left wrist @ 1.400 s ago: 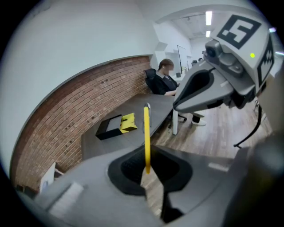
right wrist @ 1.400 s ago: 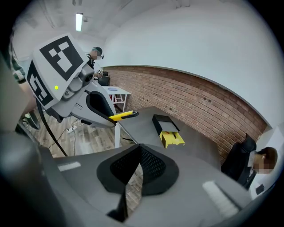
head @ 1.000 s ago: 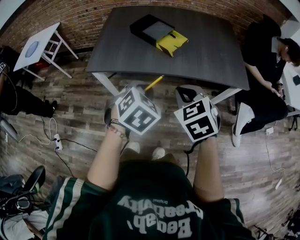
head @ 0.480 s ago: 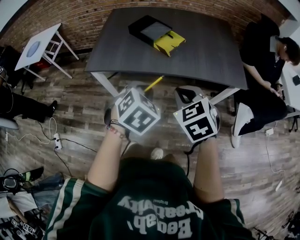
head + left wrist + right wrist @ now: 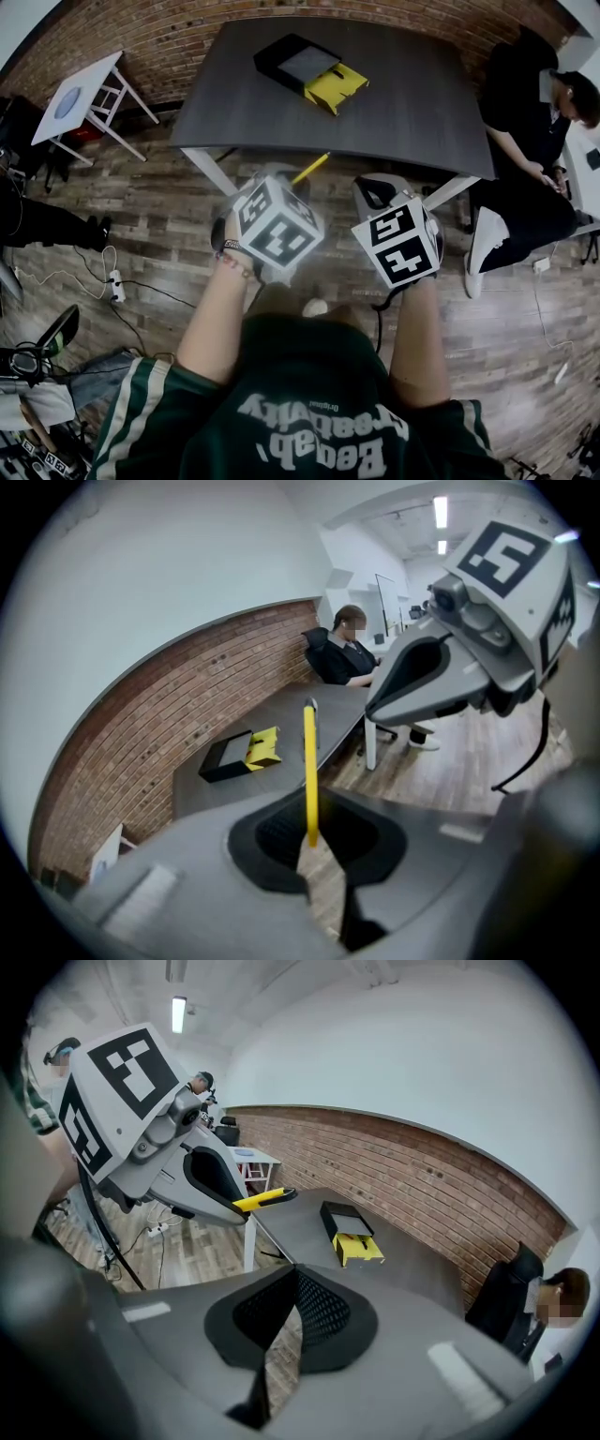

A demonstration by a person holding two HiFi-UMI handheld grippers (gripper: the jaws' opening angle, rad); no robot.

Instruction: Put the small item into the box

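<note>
**Left claw clenched on the pencil, the box well away on the desk**

Left claw (image 5: 314, 841) is clenched on one end of a yellow pencil (image 5: 309, 761). The pads pinch it close to that end, so almost all of its length stands out forward past the jaws. Next to it, the right claw (image 5: 281, 1312) has its jaws pressed together with nothing between them. The person holds both claws over the wooden floor, in front of the near edge of the desk (image 5: 412, 103) and not above it.

To my judgement, the step in hand is carrying the pencil to the box (image 5: 298, 62). This box lies on the far part of the desk, well apart from the claws. To do it well, the person should come closer and hold the pinch firm. The pencil should then be brought over the open part, turned along the longer side, and lowered inside before it is released. Otherwise it may bounce or roll away.

The pencil is thin, straight and bright yellow, with a darker grey tip at its free end. It looks light and stiff, but held at one end it could swing. The box is black and shallow with a grey inside. A yellow piece (image 5: 336, 84) touches its side; I cannot tell if it is a lid.
</note>
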